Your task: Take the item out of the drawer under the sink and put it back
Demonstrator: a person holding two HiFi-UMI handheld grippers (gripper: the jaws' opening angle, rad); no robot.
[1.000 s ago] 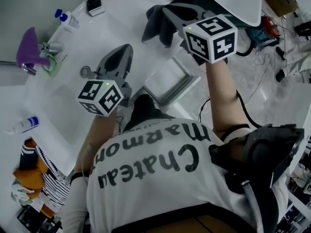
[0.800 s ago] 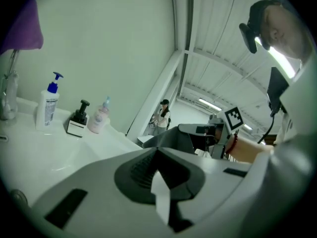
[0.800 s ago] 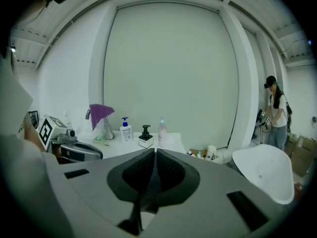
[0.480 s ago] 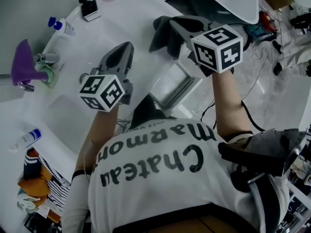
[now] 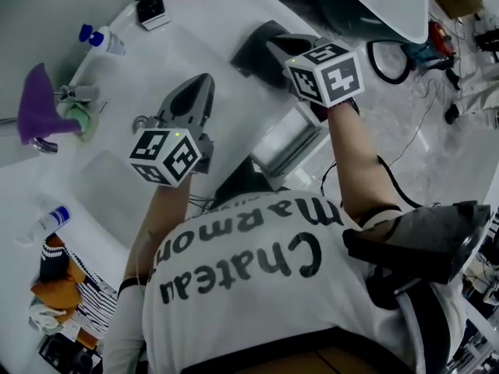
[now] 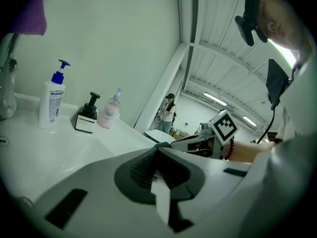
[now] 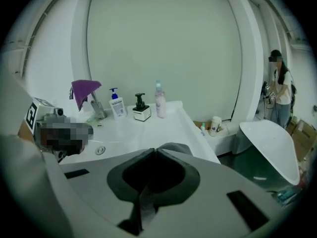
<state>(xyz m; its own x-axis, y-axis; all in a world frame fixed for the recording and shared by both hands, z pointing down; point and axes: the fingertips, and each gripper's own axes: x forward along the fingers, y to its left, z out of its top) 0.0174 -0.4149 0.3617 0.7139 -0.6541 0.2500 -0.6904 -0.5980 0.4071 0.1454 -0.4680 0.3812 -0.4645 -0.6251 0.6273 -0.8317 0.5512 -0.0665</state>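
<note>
the left gripper (image 6: 157, 148) is hanging over the white surface (image 5: 214, 26) by the sink (image 5: 109, 185), pressing its jaws together on nothing. the right gripper (image 7: 154, 150) is likewise pinching its jaws together, gripping nothing. in the head view the drawer (image 5: 284, 142) is standing open at 6 o'clock of the right gripper and 4 o'clock of the left. the item is not showing clearly; i cannot tell whether it is lying in the drawer. a purple cloth (image 5: 37, 92) is draping the tap at 9 o'clock.
</note>
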